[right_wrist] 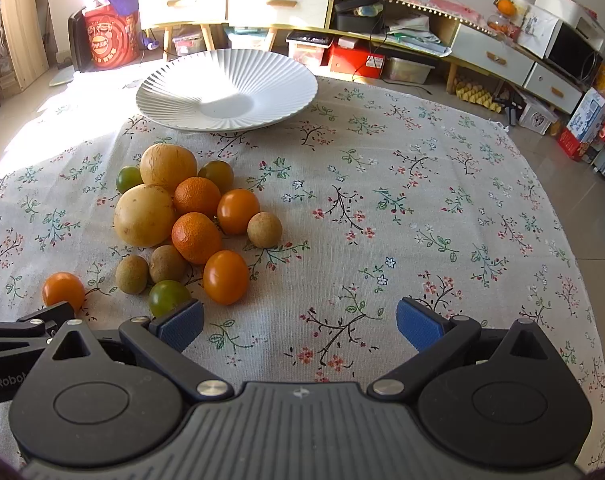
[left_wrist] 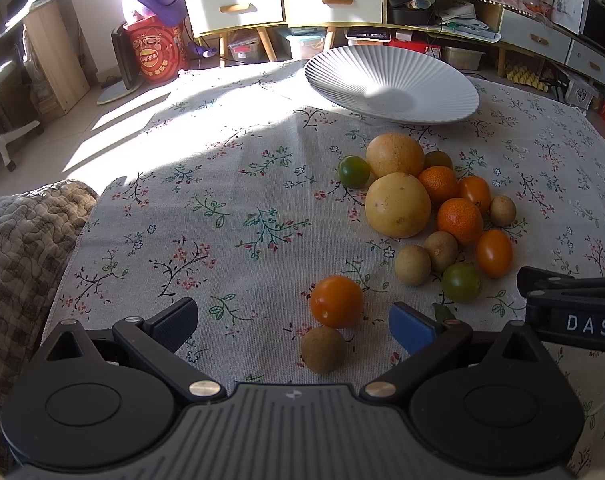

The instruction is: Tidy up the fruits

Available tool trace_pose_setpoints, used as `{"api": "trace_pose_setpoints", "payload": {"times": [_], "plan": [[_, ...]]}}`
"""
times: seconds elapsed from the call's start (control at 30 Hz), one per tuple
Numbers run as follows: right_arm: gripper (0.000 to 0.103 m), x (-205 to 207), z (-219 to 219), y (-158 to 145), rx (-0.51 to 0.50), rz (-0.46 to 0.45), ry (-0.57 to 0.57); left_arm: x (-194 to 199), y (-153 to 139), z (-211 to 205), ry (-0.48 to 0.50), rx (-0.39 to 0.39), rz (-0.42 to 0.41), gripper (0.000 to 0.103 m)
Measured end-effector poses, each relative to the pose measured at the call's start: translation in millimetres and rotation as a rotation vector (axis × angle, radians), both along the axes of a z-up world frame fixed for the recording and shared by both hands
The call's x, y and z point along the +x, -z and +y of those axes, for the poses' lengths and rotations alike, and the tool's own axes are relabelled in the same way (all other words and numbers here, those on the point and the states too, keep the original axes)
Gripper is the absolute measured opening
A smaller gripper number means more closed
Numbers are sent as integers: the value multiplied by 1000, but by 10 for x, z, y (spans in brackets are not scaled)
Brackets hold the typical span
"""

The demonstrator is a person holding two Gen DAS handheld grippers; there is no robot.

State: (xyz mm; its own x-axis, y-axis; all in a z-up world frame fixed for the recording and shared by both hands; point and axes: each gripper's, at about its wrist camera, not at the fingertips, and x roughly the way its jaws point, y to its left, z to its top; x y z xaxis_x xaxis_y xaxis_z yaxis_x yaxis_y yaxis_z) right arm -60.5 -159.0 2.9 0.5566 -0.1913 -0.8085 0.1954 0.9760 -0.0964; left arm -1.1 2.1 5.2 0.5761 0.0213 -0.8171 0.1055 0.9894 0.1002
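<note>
- Here, the left tool (left_wrist: 292, 326) gapes wide, holding nothing, around an orange tomato (left_wrist: 336, 301) and a longan (left_wrist: 323, 350).
- The right tool (right_wrist: 300, 326) spreads wide, holding nothing.
- The fruit pile (right_wrist: 182, 220) sits on the worktop (right_wrist: 422, 220) near the white plate (right_wrist: 262, 68).

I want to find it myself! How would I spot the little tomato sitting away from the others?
Start at the white ribbed plate, then come down past the fruit pile. Nearer the left gripper's open fingers sits an orange tomato, touching only one brown longan, apart from the pile.
</note>
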Motion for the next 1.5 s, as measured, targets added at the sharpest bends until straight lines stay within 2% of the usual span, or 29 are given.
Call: {"api": "trace_pose_setpoints", "payload": {"times": [1.03, 1.23, 1.5], "plan": [[103, 13, 5, 3, -19, 17, -6, 16, -19, 40, 4, 14, -6, 93], [103, 87, -9, -62, -45, -10, -41, 37, -44, 53, 31, 11, -38, 93], [103, 280, -140, -100, 44, 15, -108, 156, -67, -21, 134, 21, -47, 93]]}}
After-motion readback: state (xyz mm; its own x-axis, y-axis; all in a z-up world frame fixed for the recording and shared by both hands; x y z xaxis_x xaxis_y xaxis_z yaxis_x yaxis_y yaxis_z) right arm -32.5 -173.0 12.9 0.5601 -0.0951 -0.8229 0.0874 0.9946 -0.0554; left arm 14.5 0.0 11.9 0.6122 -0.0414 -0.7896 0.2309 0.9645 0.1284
